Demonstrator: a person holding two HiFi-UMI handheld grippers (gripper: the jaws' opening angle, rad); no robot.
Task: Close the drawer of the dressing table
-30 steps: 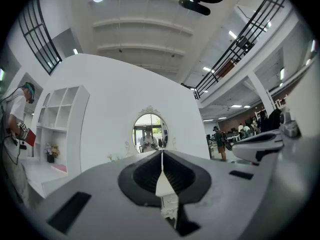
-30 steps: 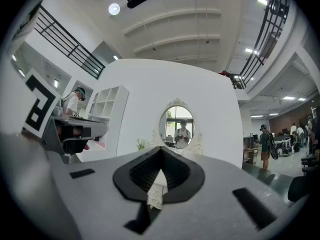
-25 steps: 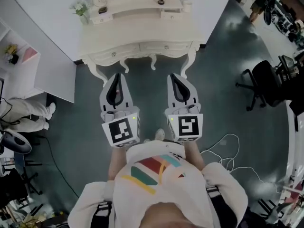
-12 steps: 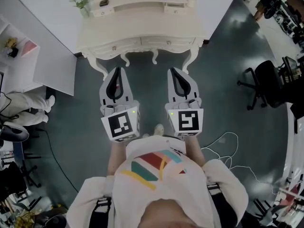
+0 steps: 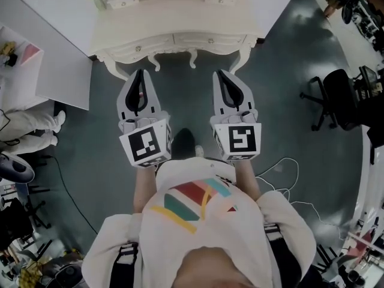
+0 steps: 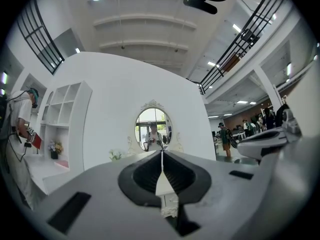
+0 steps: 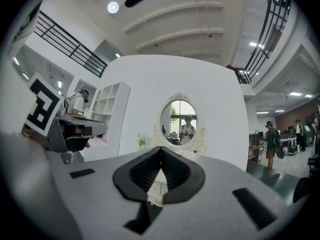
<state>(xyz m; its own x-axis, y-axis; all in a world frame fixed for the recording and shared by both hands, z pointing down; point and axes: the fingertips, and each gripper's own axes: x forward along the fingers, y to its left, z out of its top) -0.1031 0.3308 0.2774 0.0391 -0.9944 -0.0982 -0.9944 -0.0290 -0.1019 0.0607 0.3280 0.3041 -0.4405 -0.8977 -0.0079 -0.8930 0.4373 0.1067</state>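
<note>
Left grey tongs [image 5: 140, 74] and right grey tongs [image 5: 220, 74] both pinched shut on nothing, hovering near the front edge of the cream carved counter [image 5: 180, 23], its knobbed drawers [image 5: 207, 41] looking flush.

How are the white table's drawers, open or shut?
Shut: both drawers sit flush with the front of the table, none sticking out.

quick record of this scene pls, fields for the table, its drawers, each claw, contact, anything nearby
dressing table: cream, curved legs, just ahead of both claws
drawers: fronts look flush, none seen pulled out
left claw: shut, empty, pointing at the table
right claw: shut, empty, pointing at the table
contact: neither claw touches the table
nearby: black office chair at the right
</note>
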